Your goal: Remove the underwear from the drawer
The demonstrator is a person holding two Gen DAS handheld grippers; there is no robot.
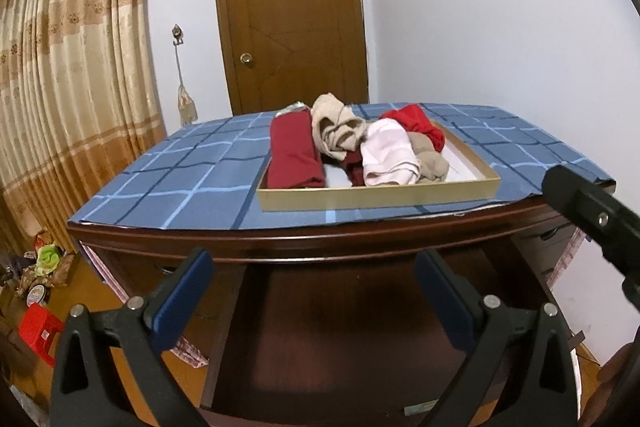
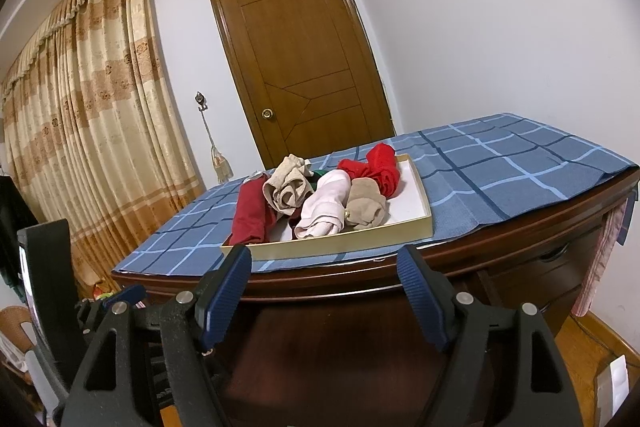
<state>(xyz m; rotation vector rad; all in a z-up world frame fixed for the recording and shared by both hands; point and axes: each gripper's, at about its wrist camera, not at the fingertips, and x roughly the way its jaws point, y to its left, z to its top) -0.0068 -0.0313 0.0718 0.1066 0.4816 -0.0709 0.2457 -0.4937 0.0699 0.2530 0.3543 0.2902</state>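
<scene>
We stand in a bedroom, before a dark wooden desk (image 1: 280, 247) spread with a blue checked cloth (image 1: 192, 171). Nearest us, both tongs hang at the desk's front edge with nothing between the fingers — the left gripper (image 1: 314, 291) spread wide, the right gripper (image 2: 324, 297) likewise, ready, we judge, to close on soft cloth. Just beyond the front edge, toward the right half of the desktop, sits a shallow tray-like drawer (image 1: 376, 197). The underwear (image 1: 390, 151) lies heaped inside it, rolled pieces in dark red, beige, pink and bright red. So none lies outside the drawer. Farther back — a wooden door (image 1: 288, 11) and curtains (image 1: 68, 67).
</scene>
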